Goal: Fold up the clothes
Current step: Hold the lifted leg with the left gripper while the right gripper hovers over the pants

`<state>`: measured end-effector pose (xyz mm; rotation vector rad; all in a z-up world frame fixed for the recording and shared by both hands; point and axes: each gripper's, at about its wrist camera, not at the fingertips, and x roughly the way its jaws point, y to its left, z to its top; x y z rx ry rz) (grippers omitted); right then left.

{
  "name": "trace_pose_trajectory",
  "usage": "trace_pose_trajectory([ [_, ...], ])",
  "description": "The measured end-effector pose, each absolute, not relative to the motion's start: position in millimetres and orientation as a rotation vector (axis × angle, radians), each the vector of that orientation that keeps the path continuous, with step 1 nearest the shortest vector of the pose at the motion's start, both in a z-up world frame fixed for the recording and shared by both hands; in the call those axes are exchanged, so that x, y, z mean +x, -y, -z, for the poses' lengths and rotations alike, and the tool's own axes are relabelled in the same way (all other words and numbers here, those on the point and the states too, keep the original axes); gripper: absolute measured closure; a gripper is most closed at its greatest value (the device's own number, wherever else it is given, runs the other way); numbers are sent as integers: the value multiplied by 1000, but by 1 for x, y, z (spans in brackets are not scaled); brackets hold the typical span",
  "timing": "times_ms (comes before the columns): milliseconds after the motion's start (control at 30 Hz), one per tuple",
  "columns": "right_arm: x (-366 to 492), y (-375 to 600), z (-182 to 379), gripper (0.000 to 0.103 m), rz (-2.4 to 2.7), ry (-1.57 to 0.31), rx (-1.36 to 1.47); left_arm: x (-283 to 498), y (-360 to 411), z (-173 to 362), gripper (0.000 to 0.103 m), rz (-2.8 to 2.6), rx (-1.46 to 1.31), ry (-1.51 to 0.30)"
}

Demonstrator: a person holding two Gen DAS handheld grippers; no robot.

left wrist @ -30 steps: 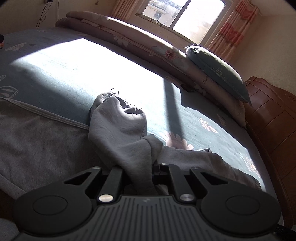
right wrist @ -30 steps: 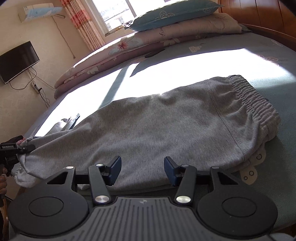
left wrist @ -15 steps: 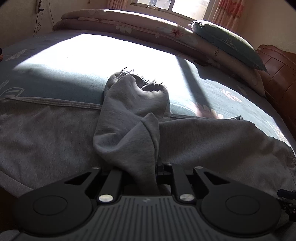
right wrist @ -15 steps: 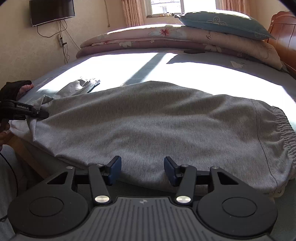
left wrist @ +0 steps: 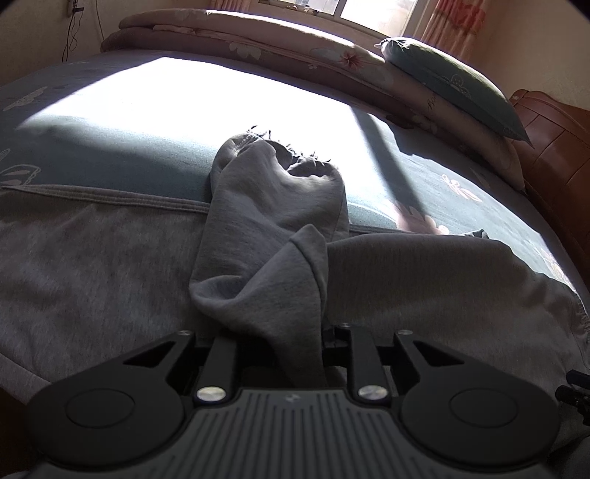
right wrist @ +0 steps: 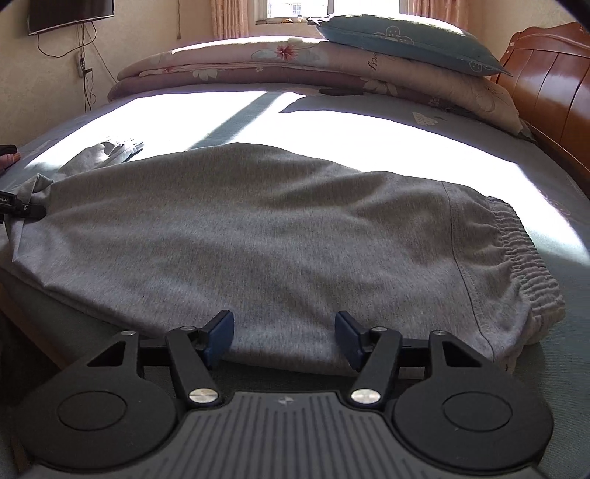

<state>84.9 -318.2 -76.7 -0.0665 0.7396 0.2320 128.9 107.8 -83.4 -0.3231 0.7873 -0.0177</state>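
Observation:
Grey sweatpants [right wrist: 280, 235] lie flat across the blue bedsheet, elastic waistband [right wrist: 523, 258] at the right in the right wrist view. My left gripper [left wrist: 295, 342] is shut on the pants' leg end [left wrist: 280, 265], with the cloth bunched between its jaws; the frayed hem [left wrist: 280, 147] lies beyond it. The left gripper also shows at the far left of the right wrist view [right wrist: 22, 210], pinching the cloth. My right gripper [right wrist: 284, 337] is open and empty, just in front of the pants' near edge.
A folded floral quilt [right wrist: 295, 62] and a blue pillow [right wrist: 398, 37] lie at the bed's far side. A wooden headboard [right wrist: 553, 92] stands at the right. A TV [right wrist: 70, 14] hangs on the left wall. The bed's near edge [right wrist: 55, 331] drops at the lower left.
My left gripper has kept its grip on the leg end and come lower and nearer over the pants. My right gripper has swung left along the near edge and stays open.

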Motion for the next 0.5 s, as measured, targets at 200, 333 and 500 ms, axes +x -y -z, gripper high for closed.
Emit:
trace_pose_trajectory([
  [200, 84, 318, 79, 27, -232, -724, -24, 119, -118, 68, 46, -21, -311, -844],
  [333, 83, 319, 74, 27, -231, -717, -4, 106, -128, 46, 42, -21, -318, -822],
  [500, 89, 315, 49, 26, -316, -649, 47, 107, -126, 7, 29, 18, -345, -741],
])
